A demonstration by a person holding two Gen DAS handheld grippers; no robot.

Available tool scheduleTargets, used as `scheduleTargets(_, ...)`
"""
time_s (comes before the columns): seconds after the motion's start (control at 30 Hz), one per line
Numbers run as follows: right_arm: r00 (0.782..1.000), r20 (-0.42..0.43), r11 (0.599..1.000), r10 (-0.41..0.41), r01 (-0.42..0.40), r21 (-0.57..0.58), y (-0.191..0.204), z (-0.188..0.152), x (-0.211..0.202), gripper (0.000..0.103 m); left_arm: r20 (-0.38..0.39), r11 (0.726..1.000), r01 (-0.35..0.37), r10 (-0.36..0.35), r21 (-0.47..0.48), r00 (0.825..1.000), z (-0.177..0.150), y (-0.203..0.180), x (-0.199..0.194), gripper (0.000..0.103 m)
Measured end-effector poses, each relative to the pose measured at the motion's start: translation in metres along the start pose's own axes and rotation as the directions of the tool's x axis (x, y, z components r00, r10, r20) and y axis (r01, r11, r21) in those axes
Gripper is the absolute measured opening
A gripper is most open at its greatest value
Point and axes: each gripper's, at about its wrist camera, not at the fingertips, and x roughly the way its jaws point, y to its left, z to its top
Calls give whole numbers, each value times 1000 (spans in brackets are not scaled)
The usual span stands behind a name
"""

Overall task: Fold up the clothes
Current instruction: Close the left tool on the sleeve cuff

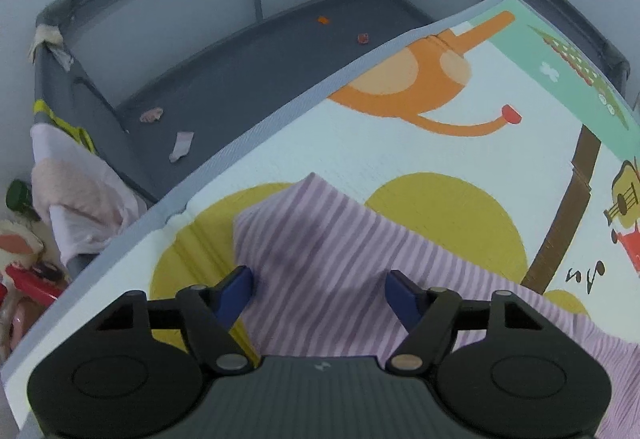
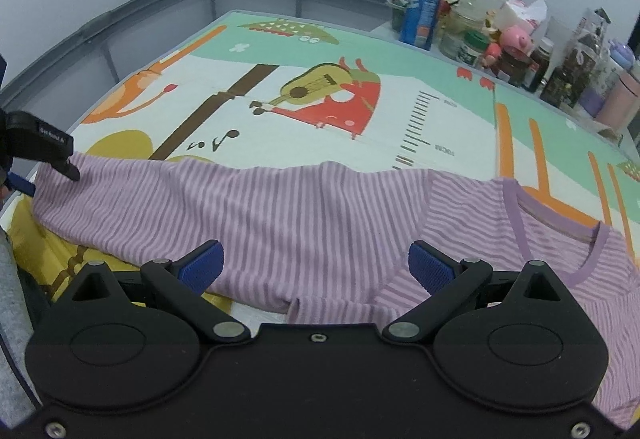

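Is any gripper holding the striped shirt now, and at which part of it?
Neither holds it. The left gripper and right gripper both stand with jaws open over the shirt.

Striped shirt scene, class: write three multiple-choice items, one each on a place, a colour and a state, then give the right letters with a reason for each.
1. Where does the striped shirt lie?
A. on the play mat
B. inside the grey playpen
C. on a chair

2. What colour are the shirt's stripes?
A. blue and white
B. purple and pale pink
C. green and yellow

3. How do the right tongs stand?
A. shut on the collar
B. open over the shirt
C. out of view

Answers: 1 A, the printed mat shows around the cloth; 2 B, both views show those stripes; 3 B, the blue pads stand wide apart.
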Motion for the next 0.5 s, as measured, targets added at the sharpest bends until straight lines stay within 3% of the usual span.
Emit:
scheduleTargets(0.13,1000,-8,1000,-8,8,15,-5,-3,-1,99,-3,1000,9,-9,-9,1000,-2,2,2,63)
scheduleTargets(0.3,1000,-18,1000,-8,8,21,-6,-6,-1,99,5,1000,23,-23,-7,1000,-2,3,-1,45)
scheduleTargets(0.37,1000,-17,1000,-9,9,16,-4,-6,-3,99,9,999,36,-35,-10,999,-3,4,-3,32)
scheduleTargets(0.5,1000,-10,1000,-14,14,11,-2,-6,-5,99,17,998,55,-55,4,998,-7,2,-9,21)
